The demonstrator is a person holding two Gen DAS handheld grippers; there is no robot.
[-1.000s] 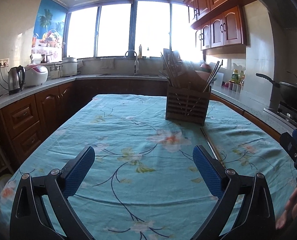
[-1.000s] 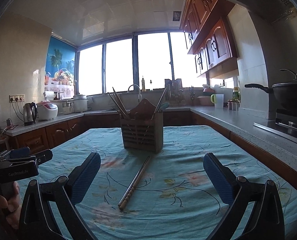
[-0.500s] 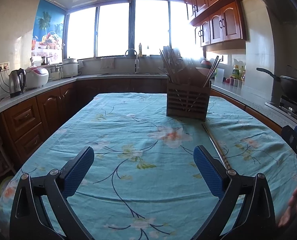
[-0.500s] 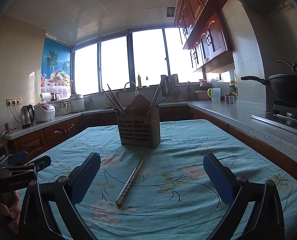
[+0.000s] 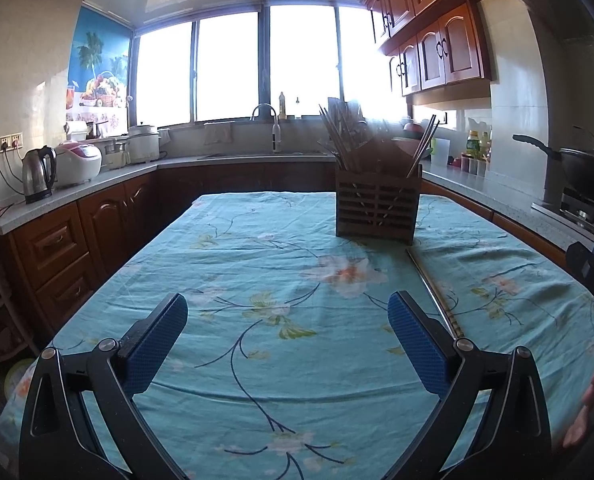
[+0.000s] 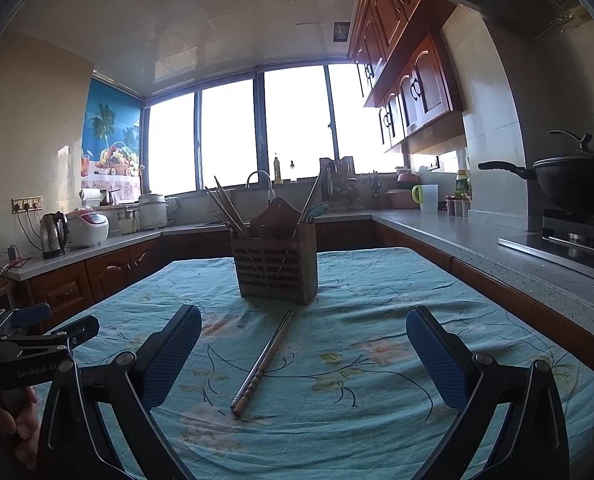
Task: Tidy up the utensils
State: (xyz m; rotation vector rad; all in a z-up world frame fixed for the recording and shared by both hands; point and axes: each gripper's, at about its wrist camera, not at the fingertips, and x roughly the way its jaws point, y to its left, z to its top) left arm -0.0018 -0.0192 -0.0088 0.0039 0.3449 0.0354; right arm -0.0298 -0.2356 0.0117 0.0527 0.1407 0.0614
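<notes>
Sunlit kitchen, bright windows behind, floral teal cloth (image 6: pixel 377 280) spread over the counter. Pair of chopsticks (image 6: pixel 263 360) lying flat on the cloth, dead ahead between the right gripper (image 6: pixel 303 354) fingers, near ends closest, far tips almost reaching the slatted wooden utensil holder (image 6: pixel 275 270). Both sets of fingers spread wide, grasping nothing.

Likely light, stiff, thin and slick; metal-looking shafts, patterned near ends. Prone to rolling apart or pivoting if pinched at one end. Best taken around the middle, both sticks together, pads squeezing across the pair.

Right wrist view: full length of the pair, centred, plus the left gripper (image 6: pixel 37 340) off beyond the left finger. Left wrist view: same chopsticks (image 5: pixel 433 292) just outside the right finger of the left gripper (image 5: pixel 287 340), near ends hidden behind it; holder (image 5: pixel 377 208) further ahead, clearer look at the chopsticks already standing inside.
</notes>
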